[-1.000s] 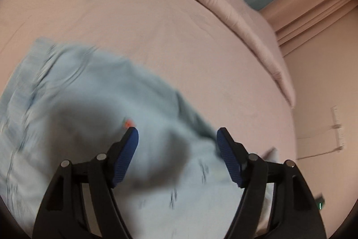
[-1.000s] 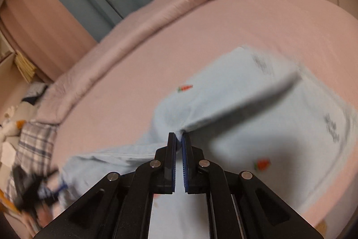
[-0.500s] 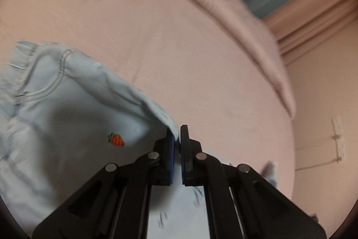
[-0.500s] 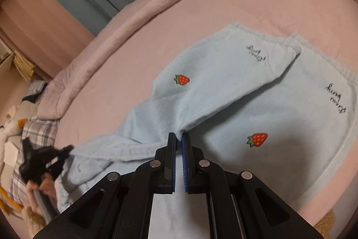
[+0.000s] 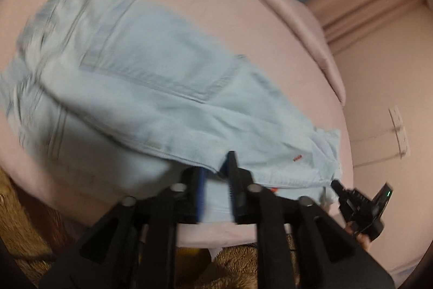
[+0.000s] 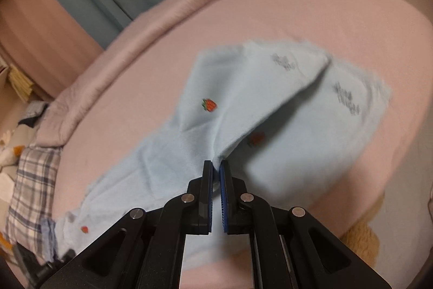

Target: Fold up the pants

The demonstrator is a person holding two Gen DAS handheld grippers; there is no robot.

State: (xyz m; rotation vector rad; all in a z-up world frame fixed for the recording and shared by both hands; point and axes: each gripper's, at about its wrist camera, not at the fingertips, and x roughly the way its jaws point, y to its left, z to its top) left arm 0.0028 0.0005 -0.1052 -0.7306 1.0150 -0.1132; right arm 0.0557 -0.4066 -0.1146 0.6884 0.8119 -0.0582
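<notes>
Swung back toward the bed's near edge, two grippers, left [image 5: 215, 175] and right [image 6: 215, 169], each pinch one pair of pale-blue, strawberry-dotted pants [image 6: 284, 110] at 12 o'clock.

Bare bed [image 6: 311, 18] beyond pants [image 6: 284, 104]; rolled duvet [image 6: 130, 45] bounds far edge; plaid pillow [image 6: 29, 180] leftward.

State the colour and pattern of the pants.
Light blue pants with small red strawberries and dark script lettering, clearest in the right wrist view.
</notes>
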